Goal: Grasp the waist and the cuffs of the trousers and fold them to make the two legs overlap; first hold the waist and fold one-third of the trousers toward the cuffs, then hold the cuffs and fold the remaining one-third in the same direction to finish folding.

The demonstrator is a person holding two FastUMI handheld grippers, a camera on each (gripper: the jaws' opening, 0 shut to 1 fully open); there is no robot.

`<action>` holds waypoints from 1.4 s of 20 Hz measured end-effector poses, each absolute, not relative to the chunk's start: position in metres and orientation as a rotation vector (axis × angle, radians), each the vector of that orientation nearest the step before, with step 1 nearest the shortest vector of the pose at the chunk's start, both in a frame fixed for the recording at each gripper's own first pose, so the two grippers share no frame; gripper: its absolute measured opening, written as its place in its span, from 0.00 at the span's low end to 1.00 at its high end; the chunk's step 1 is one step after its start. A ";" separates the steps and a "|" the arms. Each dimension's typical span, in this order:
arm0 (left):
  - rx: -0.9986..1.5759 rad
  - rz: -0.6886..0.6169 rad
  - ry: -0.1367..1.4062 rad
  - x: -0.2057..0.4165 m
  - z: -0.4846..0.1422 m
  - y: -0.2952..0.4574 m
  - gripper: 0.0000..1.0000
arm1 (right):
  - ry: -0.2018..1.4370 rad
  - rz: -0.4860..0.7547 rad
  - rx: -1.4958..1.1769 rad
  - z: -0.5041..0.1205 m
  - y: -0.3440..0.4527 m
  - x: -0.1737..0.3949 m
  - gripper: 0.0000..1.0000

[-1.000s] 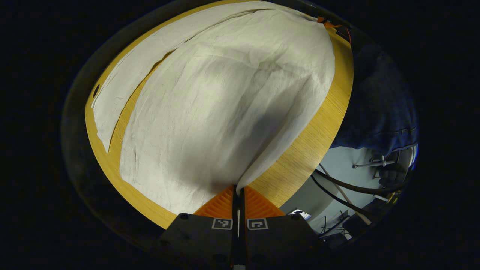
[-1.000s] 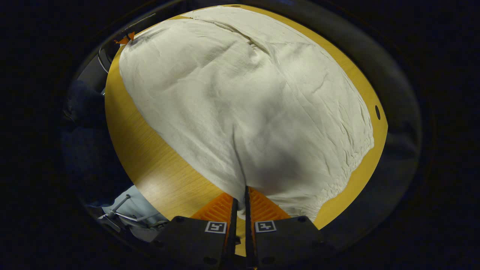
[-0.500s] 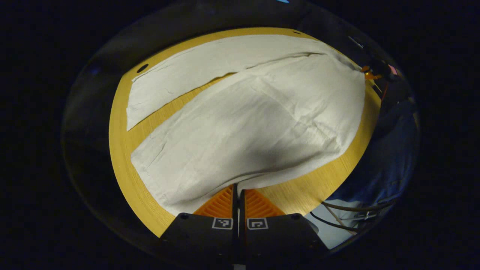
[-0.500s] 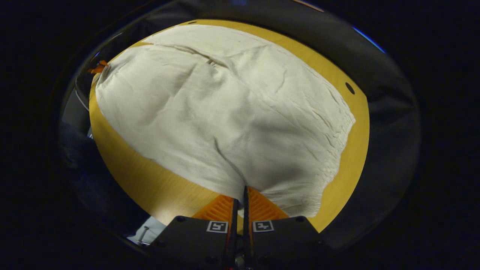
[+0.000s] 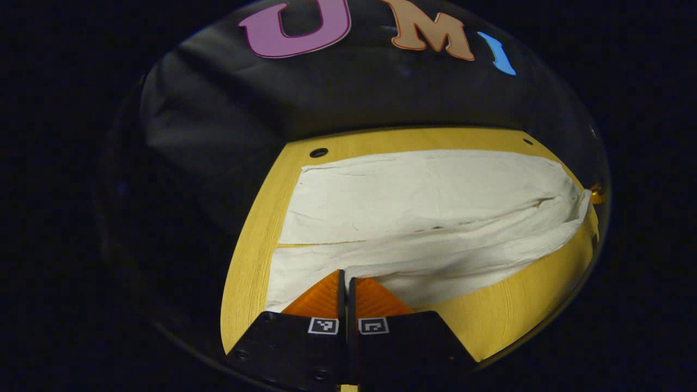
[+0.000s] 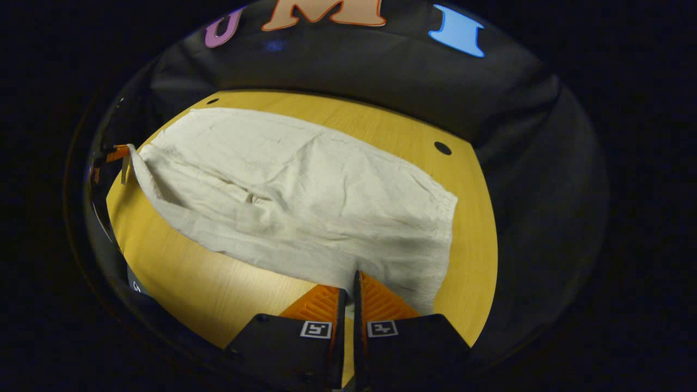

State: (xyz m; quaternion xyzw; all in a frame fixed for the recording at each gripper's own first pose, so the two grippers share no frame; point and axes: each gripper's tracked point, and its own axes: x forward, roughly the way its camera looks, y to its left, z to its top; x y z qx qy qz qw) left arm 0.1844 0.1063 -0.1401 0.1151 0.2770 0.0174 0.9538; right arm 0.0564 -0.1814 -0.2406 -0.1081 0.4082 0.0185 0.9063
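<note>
The cream-white cloth trousers point(image 5: 430, 218) lay spread on the round yellow wooden table point(image 5: 250, 261), one leg resting flat toward the far side and the other lifted along its near edge. In the left gripper view, the left gripper point(image 5: 343, 277) had its fingers pressed together on the near hem of the raised leg, close to the cuff end at the left. In the right gripper view, the right gripper point(image 6: 350, 280) was likewise clamped on the near edge of the trousers point(image 6: 305, 207), near the gathered waist at the right. The fabric between the two grips hung in a shallow fold just above the table point(image 6: 179, 272). A small dark hole point(image 6: 442, 147) showed in the tabletop beyond the waist.
</note>
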 end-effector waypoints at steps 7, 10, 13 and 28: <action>0.187 0.137 0.362 0.339 -0.064 0.083 0.00 | 0.703 -0.051 -0.173 -0.211 -0.182 0.144 0.06; 0.175 0.158 0.314 0.389 -0.031 0.081 0.00 | 0.626 -0.094 -0.120 -0.193 -0.188 0.185 0.05; 0.180 0.175 0.309 0.428 -0.035 0.082 0.00 | 0.556 -0.113 -0.081 -0.176 -0.188 0.237 0.06; 0.079 0.203 0.373 0.481 -0.084 0.064 0.68 | 0.636 -0.025 0.054 -0.242 -0.165 0.301 0.98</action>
